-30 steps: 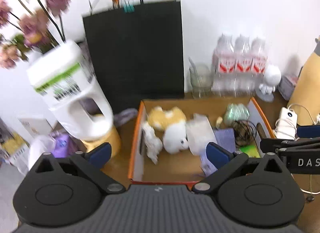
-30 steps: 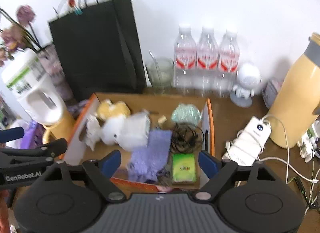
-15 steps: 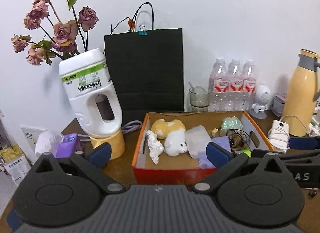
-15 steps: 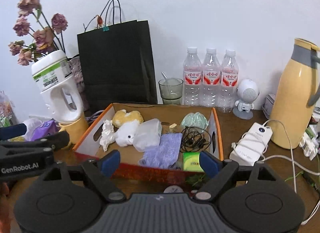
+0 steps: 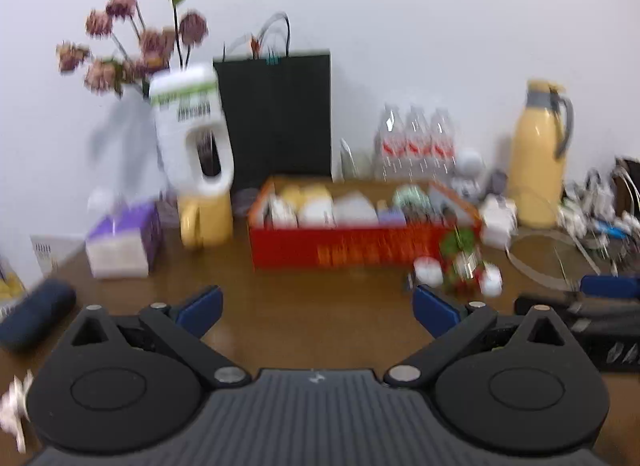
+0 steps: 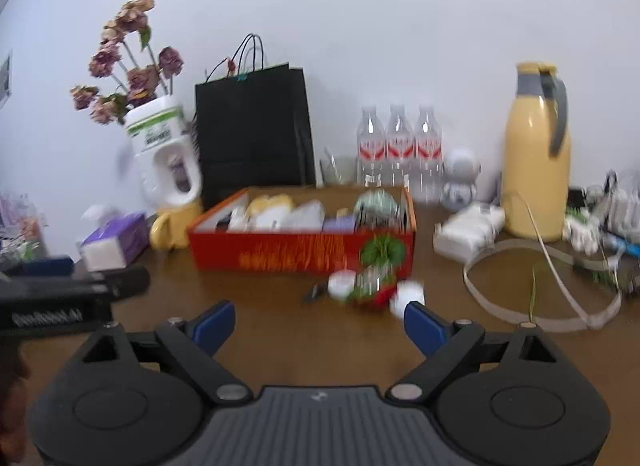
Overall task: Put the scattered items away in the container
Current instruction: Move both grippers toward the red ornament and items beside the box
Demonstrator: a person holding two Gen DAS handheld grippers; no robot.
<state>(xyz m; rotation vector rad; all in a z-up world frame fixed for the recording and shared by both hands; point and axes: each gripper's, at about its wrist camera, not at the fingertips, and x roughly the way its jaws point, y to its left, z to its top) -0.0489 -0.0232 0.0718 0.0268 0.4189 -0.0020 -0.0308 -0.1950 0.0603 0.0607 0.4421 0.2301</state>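
My left fingers [image 5: 318, 312] stood wide apart with nothing between them, only bare brown desk [image 5: 312, 306] beneath. My right fingers [image 6: 320, 326] were wide too and opening further, also holding nothing. Both pointed toward the red box [image 6: 304, 252], which sat on the desk in front of a black paper bag [image 6: 254, 125]. The box already held soft toys, a purple cloth and a tangle of black cord, though blur hid the details. Just in front of the box's right corner lay a small cluster: a red and green packet [image 6: 374, 284] with two white round caps [image 6: 342, 284] beside it and a small dark bit to their left. That cluster lay on the desk outside the box, near my right fingers but not touching them.
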